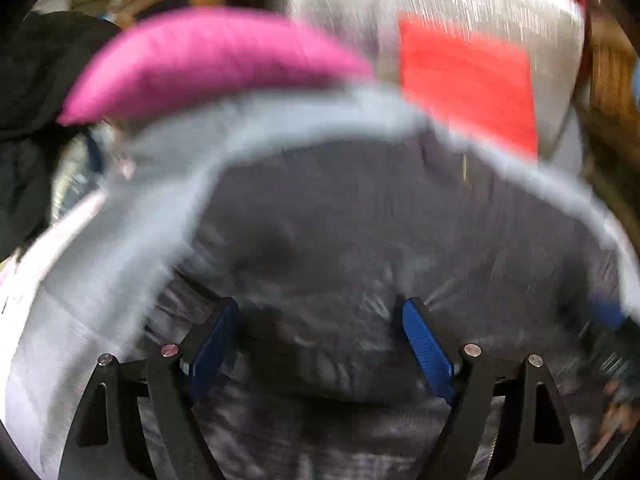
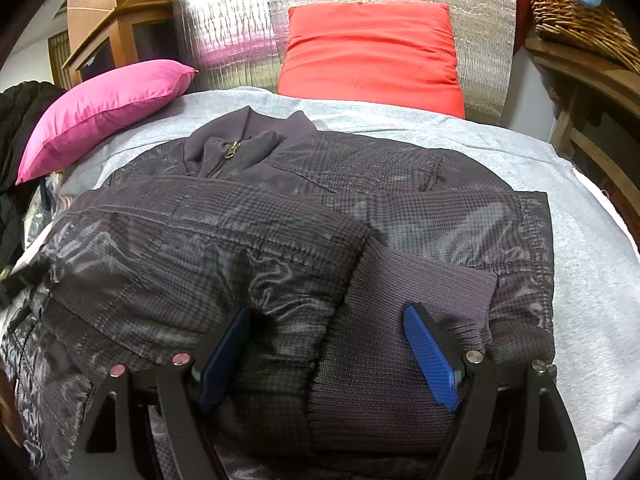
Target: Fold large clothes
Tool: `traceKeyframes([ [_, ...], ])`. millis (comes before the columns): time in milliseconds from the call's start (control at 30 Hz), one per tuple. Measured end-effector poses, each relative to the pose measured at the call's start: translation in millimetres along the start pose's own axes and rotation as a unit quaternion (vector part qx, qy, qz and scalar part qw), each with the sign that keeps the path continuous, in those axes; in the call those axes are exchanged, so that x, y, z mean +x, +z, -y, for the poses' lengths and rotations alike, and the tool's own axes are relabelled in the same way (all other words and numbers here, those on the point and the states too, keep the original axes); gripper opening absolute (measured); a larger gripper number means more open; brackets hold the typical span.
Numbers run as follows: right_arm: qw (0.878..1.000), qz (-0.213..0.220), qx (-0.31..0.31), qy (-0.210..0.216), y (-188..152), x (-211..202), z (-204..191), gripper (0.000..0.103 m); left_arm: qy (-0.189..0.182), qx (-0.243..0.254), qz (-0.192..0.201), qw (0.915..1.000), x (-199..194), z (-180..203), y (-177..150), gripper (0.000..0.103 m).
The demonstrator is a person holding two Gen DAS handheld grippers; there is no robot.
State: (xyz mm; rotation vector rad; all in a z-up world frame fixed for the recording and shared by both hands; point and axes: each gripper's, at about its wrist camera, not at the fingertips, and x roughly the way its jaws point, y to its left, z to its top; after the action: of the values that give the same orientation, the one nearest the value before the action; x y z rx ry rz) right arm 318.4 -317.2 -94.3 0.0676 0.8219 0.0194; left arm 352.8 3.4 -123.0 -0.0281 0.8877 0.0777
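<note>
the dark jacket is spread on the grey sheet, one sleeve laid across its front, likely to narrow it. the right gripper straddles the ribbed cuff, jaws apart; the left gripper, blurred, is likewise held apart over the fabric.

Your left wrist view is motion-blurred: the jacket shows no detail there. In your right wrist view, its near hem runs past the bottom edge.
</note>
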Motion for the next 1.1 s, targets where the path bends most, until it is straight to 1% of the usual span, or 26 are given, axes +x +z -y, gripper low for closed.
traceKeyframes([
  [67,1.0,0.0,0.0,0.001,-0.4,1.0,-0.1,0.083,0.021,0.022,0.035,0.9989,1.2,4.7,-8.4,0.088],
  [133,1.0,-0.003,0.0,0.002,0.0,1.7,-0.7,0.083,0.021,0.02,0.036,0.999,2.2,3.1,-8.0,0.088],
  [200,1.0,-0.005,-0.002,0.002,2.6,-0.2,-0.9,0.083,0.016,0.015,0.034,0.9992,5.6,-0.4,-6.1,0.091],
  [267,1.0,-0.005,-0.007,-0.008,8.3,-9.0,-4.9,0.082,0.015,0.014,0.038,0.9991,4.5,-2.0,-7.5,0.091],
  [367,0.999,0.032,0.002,0.008,25.8,-33.1,-12.9,0.083,0.022,0.017,0.042,0.9987,5.8,-1.4,-6.8,0.093],
  [467,0.999,0.038,0.004,0.023,49.8,-35.3,-23.2,0.083,0.022,0.016,0.044,0.9987,5.8,2.2,-11.2,0.093],
  [500,0.999,0.033,0.002,0.021,55.2,-29.6,-25.7,0.083,0.021,0.015,0.044,0.9987,6.0,1.6,-10.7,0.093],
  [533,1.0,0.016,-0.001,0.012,59.5,-14.3,-27.5,0.083,0.02,0.014,0.044,0.9987,7.0,1.1,-10.5,0.093],
  [567,1.0,-0.012,0.002,0.002,57.8,4.1,-25.9,0.083,0.019,0.014,0.045,0.9987,6.5,0.1,-10.2,0.093],
  [600,0.999,-0.05,0.01,-0.007,51.9,26.6,-21.6,0.083,0.018,0.013,0.045,0.9987,6.3,-0.4,-10.7,0.093],
  [633,0.997,-0.074,0.013,-0.008,46.3,41.0,-18.5,0.084,0.017,0.014,0.045,0.9987,5.8,-0.5,-12.1,0.093],
  [667,0.999,-0.05,0.001,-0.007,40.1,43.1,-19.3,0.085,0.016,0.013,0.045,0.9988,6.2,-0.7,-12.5,0.093],
  [700,0.999,-0.042,-0.005,-0.012,39.7,40.5,-21.6,0.085,0.013,0.011,0.045,0.9988,6.4,-1.8,-12.4,0.094],
  [733,0.999,-0.046,-0.008,-0.015,40.8,36.3,-25.8,0.085,0.01,0.009,0.046,0.9989,7.0,-2.8,-12.0,0.094],
  [767,0.999,-0.041,-0.008,-0.011,41.1,29.8,-27.6,0.085,0.008,0.007,0.046,0.9989,7.1,-3.5,-11.8,0.095],
  [867,1.0,-0.001,-0.002,0.014,37.4,-8.9,-27.3,0.085,0.007,0.006,0.047,0.9989,6.5,-4.4,-11.7,0.095],
  [900,1.0,0.012,-0.004,0.022,31.5,-25.0,-27.6,0.085,0.006,0.005,0.046,0.9989,6.5,-4.6,-11.6,0.095],
  [933,1.0,0.015,-0.006,0.025,26.6,-34.0,-26.5,0.085,0.007,0.006,0.046,0.9989,6.4,-4.1,-11.3,0.095],
  [1000,1.0,0.011,-0.006,0.028,7.5,-53.5,-23.8,0.085,0.007,0.007,0.044,0.999,4.6,-4.1,-10.6,0.095],
  [1067,1.0,0.003,-0.002,0.019,-12.2,-67.8,-16.1,0.085,-0.006,0.005,0.043,0.999,-4.7,-9.0,-8.6,0.095],
  [1100,1.0,0.003,0.002,0.021,-22.5,-79.1,-12.2,0.085,-0.017,0.009,0.036,0.9992,-12.1,-12.3,-8.6,0.095],
])
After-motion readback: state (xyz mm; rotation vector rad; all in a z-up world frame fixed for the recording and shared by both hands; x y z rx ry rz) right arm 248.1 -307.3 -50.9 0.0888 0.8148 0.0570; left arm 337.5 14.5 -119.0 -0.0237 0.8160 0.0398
